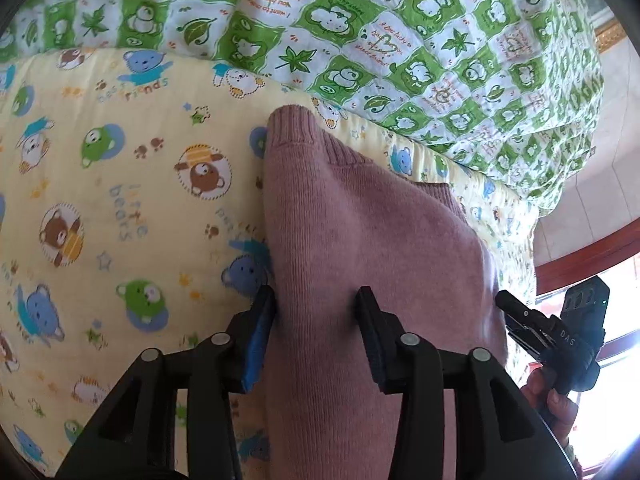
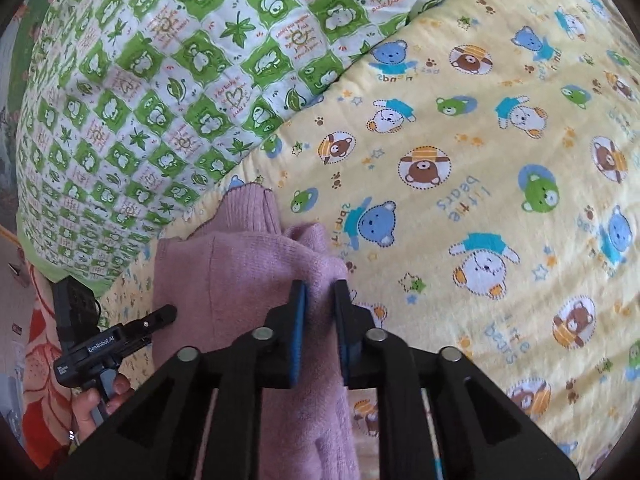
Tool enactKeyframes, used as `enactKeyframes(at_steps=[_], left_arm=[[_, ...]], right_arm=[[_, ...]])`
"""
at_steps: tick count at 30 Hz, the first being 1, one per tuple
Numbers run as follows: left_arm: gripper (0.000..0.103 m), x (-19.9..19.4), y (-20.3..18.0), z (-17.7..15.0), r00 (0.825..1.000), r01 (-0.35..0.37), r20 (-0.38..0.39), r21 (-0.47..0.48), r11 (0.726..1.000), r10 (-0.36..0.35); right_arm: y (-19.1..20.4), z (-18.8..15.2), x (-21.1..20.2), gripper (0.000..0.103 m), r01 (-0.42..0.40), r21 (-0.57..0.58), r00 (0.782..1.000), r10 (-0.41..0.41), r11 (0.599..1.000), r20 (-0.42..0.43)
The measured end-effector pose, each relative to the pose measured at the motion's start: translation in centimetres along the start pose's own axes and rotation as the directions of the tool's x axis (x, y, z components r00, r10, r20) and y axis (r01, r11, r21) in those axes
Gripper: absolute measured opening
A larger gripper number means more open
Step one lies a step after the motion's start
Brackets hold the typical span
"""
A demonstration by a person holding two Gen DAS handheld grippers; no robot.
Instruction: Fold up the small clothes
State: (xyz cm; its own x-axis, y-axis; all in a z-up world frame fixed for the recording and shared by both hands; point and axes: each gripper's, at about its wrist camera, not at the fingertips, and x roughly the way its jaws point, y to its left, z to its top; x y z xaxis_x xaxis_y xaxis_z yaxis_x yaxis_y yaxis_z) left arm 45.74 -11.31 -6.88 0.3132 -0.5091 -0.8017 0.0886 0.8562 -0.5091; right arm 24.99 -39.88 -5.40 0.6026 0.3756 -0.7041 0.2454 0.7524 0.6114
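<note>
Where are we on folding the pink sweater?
Partly done: the pink sweater lies bunched in layers on the yellow bear sheet. In hand: the right gripper pinches one edge; the left gripper straddles the other. Left: a flat, squared final fold.

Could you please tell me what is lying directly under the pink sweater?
The pink sweater lies on the yellow bear-print sheet, with the green patterned quilt behind it. Whatever part of the sheet lies beneath the sweater is covered.

Your pink sweater looks a soft matt knit, ribbed at its edge; the yellow bear sheet is smooth printed cotton-like cloth; the green quilt looks puckered and stitched; your gripper fingers look matt black plastic.
</note>
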Motion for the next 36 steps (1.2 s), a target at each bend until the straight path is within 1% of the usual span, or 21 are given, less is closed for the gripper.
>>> enactKeyframes(at_steps=[1, 2, 3, 4, 6, 8, 11, 12, 13, 14, 16, 18, 19, 20, 21, 22, 23, 27, 29, 31, 36], left_arm=[[0.052, -0.4, 0.1, -0.4, 1.0, 0.005, 0.0, -0.004, 1.0, -0.005], [0.059, -0.8, 0.1, -1.0, 1.0, 0.011, 0.0, -0.007, 1.0, -0.011], [0.064, -1.2, 0.2, -1.6, 1.0, 0.017, -0.002, -0.01, 1.0, -0.017], [0.065, -1.5, 0.3, -2.3, 1.0, 0.025, -0.007, -0.011, 1.0, -0.025], [0.071, -1.6, 0.4, -3.9, 0.998, 0.047, -0.037, -0.017, 0.999, -0.047], [0.075, -1.1, 0.4, -5.6, 0.995, 0.054, -0.085, -0.02, 0.998, -0.055], [0.079, 0.1, 0.5, -7.4, 0.989, 0.057, -0.132, -0.031, 0.998, -0.061], [0.079, 0.6, 0.6, -7.7, 0.986, 0.068, -0.149, -0.041, 0.997, -0.074], [0.08, 1.3, 0.7, -7.9, 0.981, 0.085, -0.171, -0.053, 0.995, -0.093], [0.078, 2.1, 0.8, -8.1, 0.974, 0.102, -0.196, -0.07, 0.992, -0.114], [0.072, 2.8, 1.0, -8.0, 0.973, 0.113, -0.192, -0.099, 0.989, -0.13], [0.056, 2.9, 1.2, -7.8, 0.973, 0.127, -0.178, -0.122, 0.984, -0.148], [0.05, 2.8, 1.2, -7.7, 0.973, 0.139, -0.168, -0.125, 0.982, -0.159], [0.043, 2.4, 1.0, -7.6, 0.973, 0.152, -0.156, -0.116, 0.982, -0.169], [0.038, 1.8, 0.7, -7.7, 0.975, 0.157, -0.141, -0.098, 0.983, -0.17], [0.037, 1.1, 0.4, -7.8, 0.977, 0.162, -0.126, -0.077, 0.984, -0.171], [0.035, 0.5, 0.1, -8.0, 0.979, 0.166, -0.11, -0.058, 0.984, -0.172], [0.033, -3.0, -0.6, -8.9, 0.983, 0.183, -0.029, -0.029, 0.983, -0.184], [0.032, -5.2, -0.3, -9.5, 0.983, 0.185, 0.021, -0.023, 0.983, -0.184], [0.032, -7.8, 0.1, -10.4, 0.984, 0.166, 0.067, -0.009, 0.986, -0.165], [0.032, -13.9, 3.0, -11.8, 0.979, 0.121, 0.165, -0.014, 0.993, -0.117]], right_arm=[[0.1, -0.3, -0.5, 0.038, -0.004, 0.004, 1.0, 0.004, 1.0, 0.003], [0.2, -0.8, -1.0, 0.049, -0.006, 0.0, 1.0, 0.006, 1.0, 0.008], [0.3, -1.2, -1.3, 0.054, -0.008, -0.005, 1.0, 0.008, 1.0, 0.011], [0.4, -1.8, -1.7, 0.061, -0.014, -0.011, 1.0, 0.014, 1.0, 0.008], [0.5, -3.2, -1.8, 0.063, -0.028, -0.015, 0.999, 0.028, 0.999, -0.021], [0.3, -4.4, -1.2, 0.063, -0.028, -0.009, 0.998, 0.028, 1.0, -0.061], [-0.8, -6.1, 0.2, 0.063, -0.018, 0.011, 0.993, 0.019, 1.0, -0.113], [-1.2, -6.4, 0.6, 0.063, -0.028, 0.03, 0.992, 0.031, 0.999, -0.122], [-1.7, -6.7, 1.1, 0.064, -0.055, 0.062, 0.989, 0.063, 0.997, -0.13], [-2.0, -6.9, 1.4, 0.064, -0.077, 0.081, 0.987, 0.087, 0.994, -0.133], [-2.4, -7.1, 2.2, 0.064, -0.118, 0.115, 0.981, 0.134, 0.986, -0.143], [-2.1, -7.2, 2.8, 0.062, -0.146, 0.117, 0.975, 0.163, 0.982, -0.153], [-1.7, -7.3, 3.1, 0.05, -0.157, 0.11, 0.971, 0.173, 0.981, -0.163], [-1.4, -7.3, 3.1, 0.042, -0.154, 0.104, 0.972, 0.17, 0.983, -0.162], [-1.1, -7.3, 3.0, 0.039, -0.153, 0.095, 0.974, 0.166, 0.984, -0.156], [-0.7, -7.3, 2.6, 0.034, -0.156, 0.087, 0.975, 0.167, 0.984, -0.147], [-0.4, -7.4, 2.1, 0.032, -0.159, 0.082, 0.976, 0.169, 0.984, -0.139], [1.3, -7.7, 0.1, 0.03, -0.191, 0.052, 0.976, 0.196, 0.98, -0.096], [2.9, -8.0, -0.9, 0.029, -0.236, 0.033, 0.969, 0.237, 0.971, -0.075], [5.2, -8.4, -1.6, 0.029, -0.27, -0.012, 0.961, 0.269, 0.963, -0.06], [10.9, -10.0, -1.4, 0.029, -0.345, -0.1, 0.937, 0.336, 0.933, -0.091]])
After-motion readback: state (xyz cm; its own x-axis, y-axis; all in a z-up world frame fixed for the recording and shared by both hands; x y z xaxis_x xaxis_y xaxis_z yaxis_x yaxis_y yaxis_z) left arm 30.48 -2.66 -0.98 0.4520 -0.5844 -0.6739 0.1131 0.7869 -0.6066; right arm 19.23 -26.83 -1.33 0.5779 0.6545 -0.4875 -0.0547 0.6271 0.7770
